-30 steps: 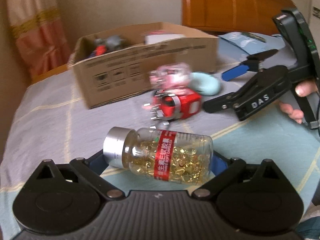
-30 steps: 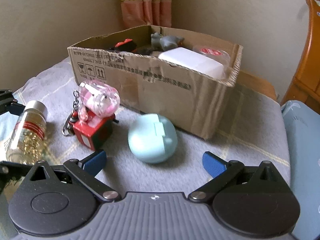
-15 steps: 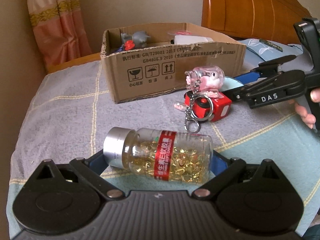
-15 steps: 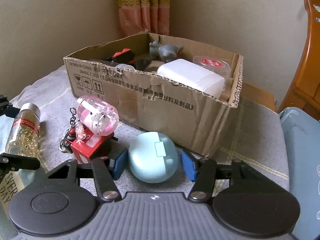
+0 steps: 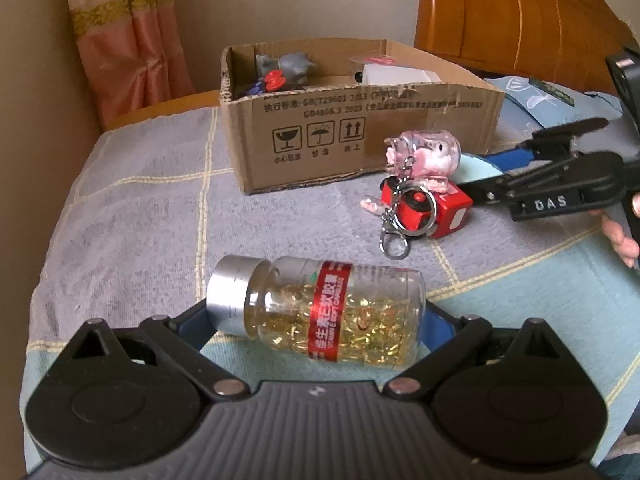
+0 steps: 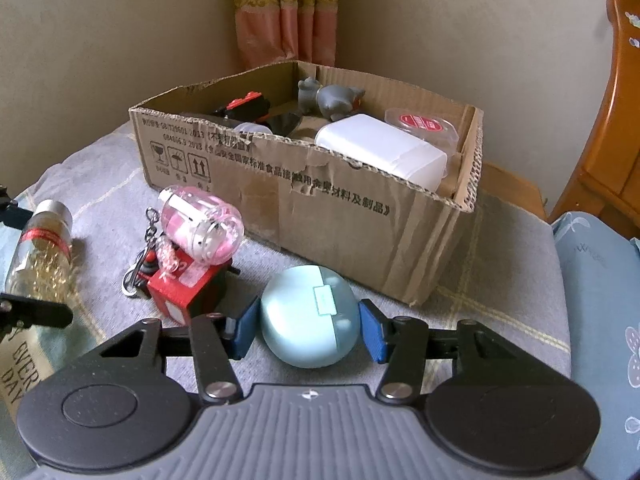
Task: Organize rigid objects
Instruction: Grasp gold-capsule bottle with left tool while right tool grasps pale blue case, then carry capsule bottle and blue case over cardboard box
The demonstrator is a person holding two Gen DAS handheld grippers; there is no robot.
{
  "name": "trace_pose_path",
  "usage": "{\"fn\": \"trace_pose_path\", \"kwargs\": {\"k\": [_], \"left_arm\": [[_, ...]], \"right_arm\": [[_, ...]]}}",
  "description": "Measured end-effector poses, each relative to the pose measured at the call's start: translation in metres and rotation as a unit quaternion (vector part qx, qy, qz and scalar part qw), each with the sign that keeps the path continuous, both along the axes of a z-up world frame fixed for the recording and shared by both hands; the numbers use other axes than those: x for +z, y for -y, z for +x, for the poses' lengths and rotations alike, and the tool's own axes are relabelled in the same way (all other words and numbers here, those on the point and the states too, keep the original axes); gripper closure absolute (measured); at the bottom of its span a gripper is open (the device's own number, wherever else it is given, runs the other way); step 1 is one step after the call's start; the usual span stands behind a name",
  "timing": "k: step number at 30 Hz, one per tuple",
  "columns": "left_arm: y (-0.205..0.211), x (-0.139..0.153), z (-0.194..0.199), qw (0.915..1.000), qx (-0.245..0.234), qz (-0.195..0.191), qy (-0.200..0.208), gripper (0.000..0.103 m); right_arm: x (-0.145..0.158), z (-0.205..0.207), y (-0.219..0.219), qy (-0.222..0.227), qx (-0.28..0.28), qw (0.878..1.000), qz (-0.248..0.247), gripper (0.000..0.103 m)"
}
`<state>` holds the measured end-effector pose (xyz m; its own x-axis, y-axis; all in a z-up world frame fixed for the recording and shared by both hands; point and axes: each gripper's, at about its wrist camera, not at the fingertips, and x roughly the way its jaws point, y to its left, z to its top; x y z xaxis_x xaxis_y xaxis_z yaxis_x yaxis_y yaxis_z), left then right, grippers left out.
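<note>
My left gripper is shut on a clear capsule bottle with a silver cap and red label, lying sideways between the blue pads. The bottle also shows in the right wrist view. My right gripper is shut on a pale blue round case, which rests on the cloth. The right gripper also shows in the left wrist view. A pink pig keychain lies on a red cube. An open cardboard box stands behind.
The box holds a grey toy, a white container, a clear lidded tub and dark items. A grey checked cloth covers the surface. A wooden headboard and curtain stand behind. A blue pillow lies right.
My right gripper moved forward and closed its jaws on the pale blue case. My left gripper kept hold of the bottle while its view swung towards the box.
</note>
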<state>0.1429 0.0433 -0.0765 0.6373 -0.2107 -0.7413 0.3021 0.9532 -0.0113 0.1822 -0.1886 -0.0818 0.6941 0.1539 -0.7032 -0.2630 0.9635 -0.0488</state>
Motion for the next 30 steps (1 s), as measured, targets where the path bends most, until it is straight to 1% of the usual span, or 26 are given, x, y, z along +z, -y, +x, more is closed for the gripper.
{"fn": "trace_pose_path", "kwargs": {"k": [5, 8, 11, 15, 18, 23, 27, 30], "left_arm": [[0.001, 0.008, -0.002, 0.9999, -0.005, 0.015, -0.004, 0.004], [0.001, 0.014, -0.002, 0.9997, -0.011, 0.016, -0.018, 0.004], [0.0, 0.02, -0.002, 0.9992, -0.018, 0.013, -0.033, 0.004], [0.0, 0.032, -0.002, 0.9987, -0.029, 0.023, -0.036, 0.004], [0.0, 0.042, -0.001, 0.9982, -0.037, 0.031, -0.036, 0.004], [-0.002, 0.058, 0.007, 0.9973, -0.053, 0.026, -0.042, 0.004], [0.0, 0.069, 0.016, 0.9965, -0.067, 0.023, -0.044, 0.004], [0.005, 0.077, 0.024, 0.9959, -0.076, 0.031, -0.038, 0.004]], "right_arm": [[0.005, -0.013, 0.004, -0.013, -0.002, 1.0, -0.006, 0.045], [0.01, -0.023, 0.008, -0.016, 0.001, 1.0, -0.009, 0.045], [0.019, -0.034, 0.012, -0.016, 0.002, 1.0, -0.011, 0.045], [0.035, -0.046, 0.017, -0.012, 0.005, 1.0, -0.012, 0.045], [0.048, -0.05, 0.018, -0.004, 0.011, 1.0, -0.018, 0.045], [0.071, -0.052, 0.016, 0.009, 0.026, 0.999, -0.023, 0.045], [0.088, -0.047, 0.014, 0.026, 0.031, 0.999, -0.027, 0.045], [0.098, -0.04, 0.013, 0.036, 0.035, 0.998, -0.027, 0.045]]}}
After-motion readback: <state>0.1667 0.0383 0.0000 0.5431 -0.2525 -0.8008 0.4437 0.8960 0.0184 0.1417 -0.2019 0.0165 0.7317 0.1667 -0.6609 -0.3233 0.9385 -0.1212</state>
